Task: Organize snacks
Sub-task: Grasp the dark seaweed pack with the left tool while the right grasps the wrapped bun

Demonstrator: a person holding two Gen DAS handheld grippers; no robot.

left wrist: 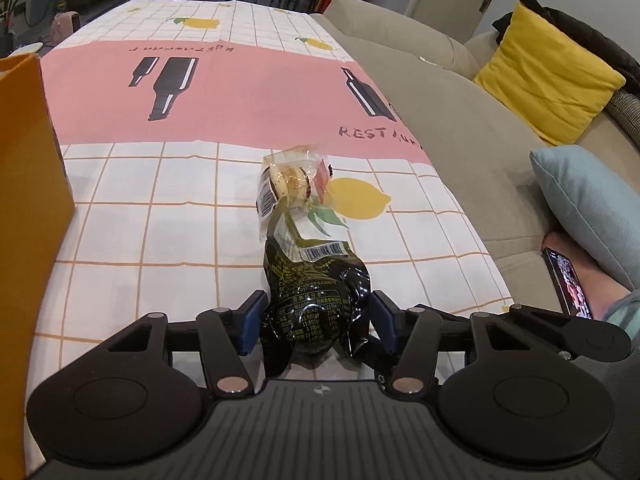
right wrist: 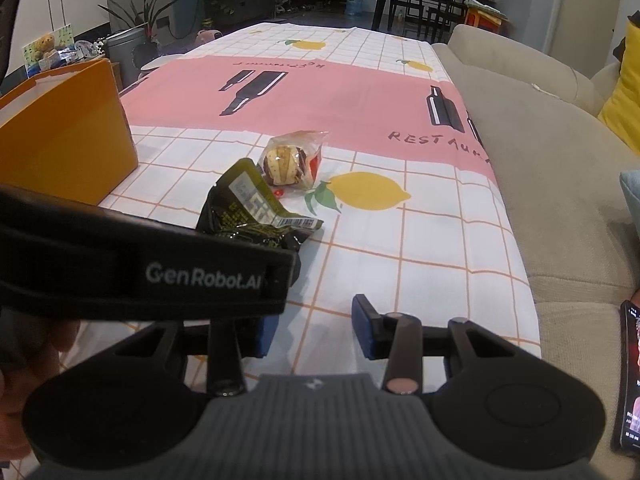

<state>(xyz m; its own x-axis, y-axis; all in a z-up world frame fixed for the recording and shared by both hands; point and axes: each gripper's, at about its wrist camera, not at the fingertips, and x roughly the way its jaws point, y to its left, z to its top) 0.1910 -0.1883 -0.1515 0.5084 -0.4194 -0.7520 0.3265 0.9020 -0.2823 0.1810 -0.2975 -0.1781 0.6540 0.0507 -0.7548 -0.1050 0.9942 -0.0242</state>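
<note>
Lemon-print table [left wrist: 160,208]: left tool [left wrist: 316,330] pinches the dark crinkly snack pouch [left wrist: 316,292] mid-body (light, slippery film, likely); right tool [right wrist: 316,332] is released. Clear-wrapped pastry [left wrist: 290,184], likely crushable, lies just beyond.

Indoor light soft, even; background rooms dim. Glare on the black snack packet [left wrist: 316,304] between my fingers. Faint shadows on tablecloth [left wrist: 160,216]. Strong fisheye bending, dark vignette corners. Near housing slightly blurred.
</note>
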